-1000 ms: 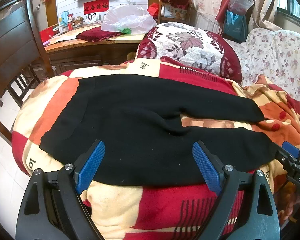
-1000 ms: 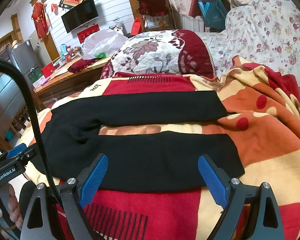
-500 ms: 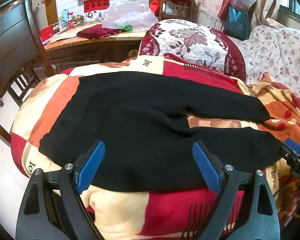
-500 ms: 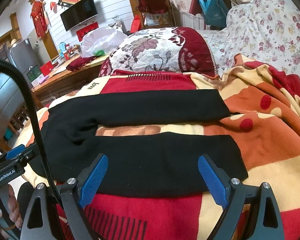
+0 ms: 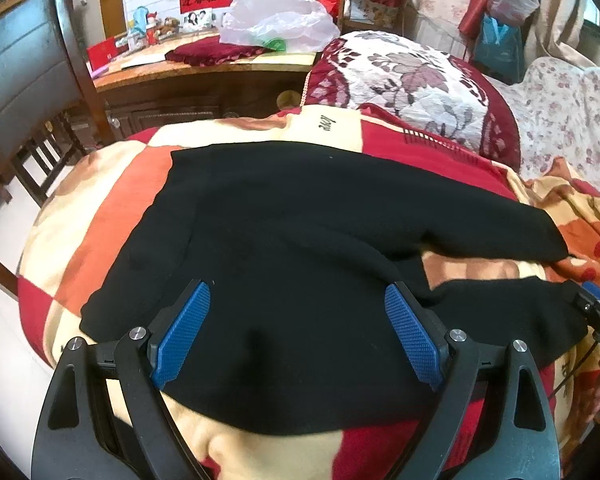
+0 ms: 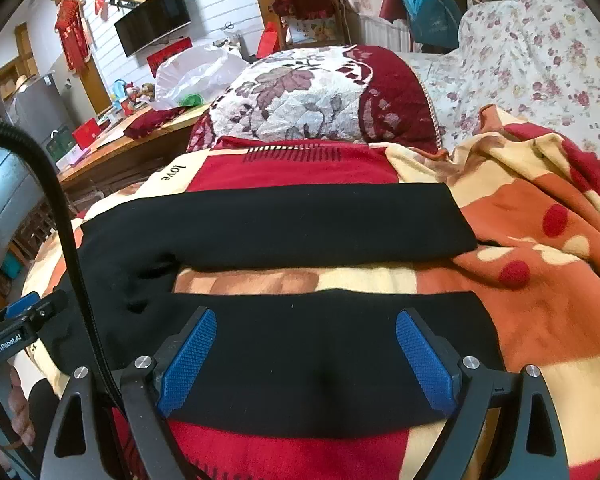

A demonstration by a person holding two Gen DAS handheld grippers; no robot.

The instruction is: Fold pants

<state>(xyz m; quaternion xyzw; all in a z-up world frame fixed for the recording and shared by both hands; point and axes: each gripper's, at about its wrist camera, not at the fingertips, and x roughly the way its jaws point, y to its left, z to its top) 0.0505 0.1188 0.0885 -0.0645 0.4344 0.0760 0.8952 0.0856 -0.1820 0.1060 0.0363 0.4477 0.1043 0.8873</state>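
Black pants [image 5: 300, 240] lie flat on a red, orange and cream blanket [image 5: 111, 216], waist to the left, two legs spread apart to the right. My left gripper [image 5: 297, 320] is open, its blue pads above the near waist area. In the right wrist view the pants [image 6: 300, 220] show both legs with a strip of blanket between them. My right gripper [image 6: 306, 348] is open over the near leg, close to its front edge. The left gripper also shows at the left edge of the right wrist view [image 6: 23, 312].
A floral cushion [image 5: 412, 76] lies behind the pants. A flowered sofa cover [image 6: 540, 72] is at the right. A wooden table [image 5: 203, 68] with a plastic bag and red cloth stands behind. A dark wooden chair [image 5: 27, 80] is at the left, beyond the blanket's edge.
Both grippers have moved forward and lower toward the pants; the near edge of the fabric now lies between and under the open fingers. The pants have not moved.
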